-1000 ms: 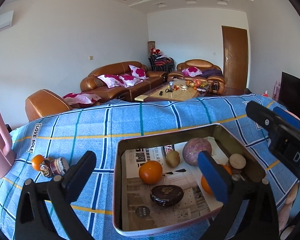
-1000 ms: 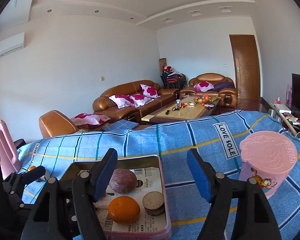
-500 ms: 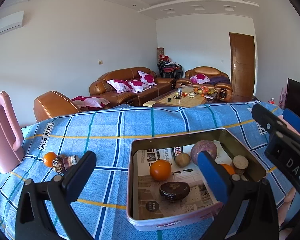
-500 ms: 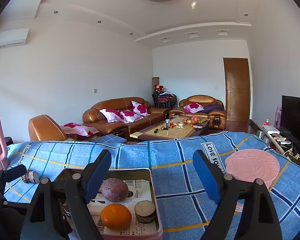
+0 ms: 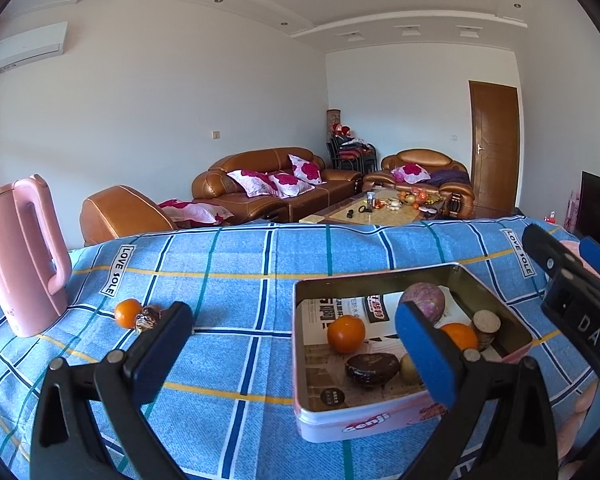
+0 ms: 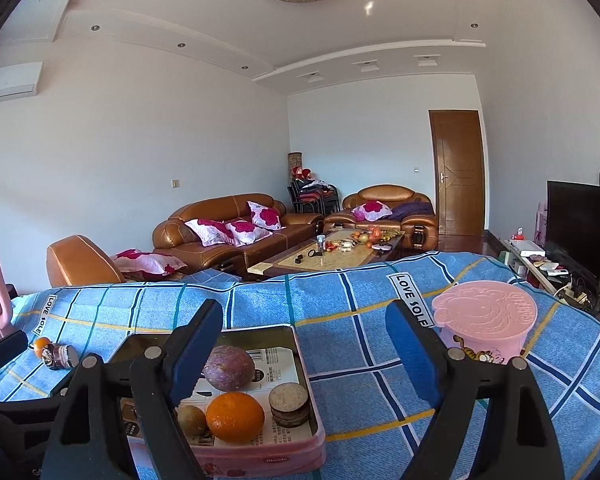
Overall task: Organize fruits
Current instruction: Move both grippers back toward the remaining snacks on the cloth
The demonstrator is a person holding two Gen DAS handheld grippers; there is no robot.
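Across the whole table, a blue checked cloth (image 5: 236, 292) marked "LOVE SOLE". At its left end, a tall pink kettle (image 5: 20, 256), upright. Toward the right end, a pink lidded tub (image 6: 485, 322), also upright. Between them, an open pink tin (image 5: 364, 426) lined with printed paper, holding the gathered fruit: a purple round fruit (image 6: 228, 368) at the back, two oranges (image 5: 346, 334), a dark oval fruit (image 5: 372, 365), a small brownish fruit (image 6: 191, 420) and a stack of round brown discs (image 6: 289, 399). Well left of the tin, near the kettle, one more small orange (image 5: 128, 313) lying loose on the cloth, touching a shiny wrapped item (image 5: 148, 318). Near the tin's front, left gripper (image 5: 294, 348) spread wide, nothing between its blue pads. Right gripper (image 6: 304, 354) likewise wide apart and empty, having just been opening, hovering over the tin's right edge.
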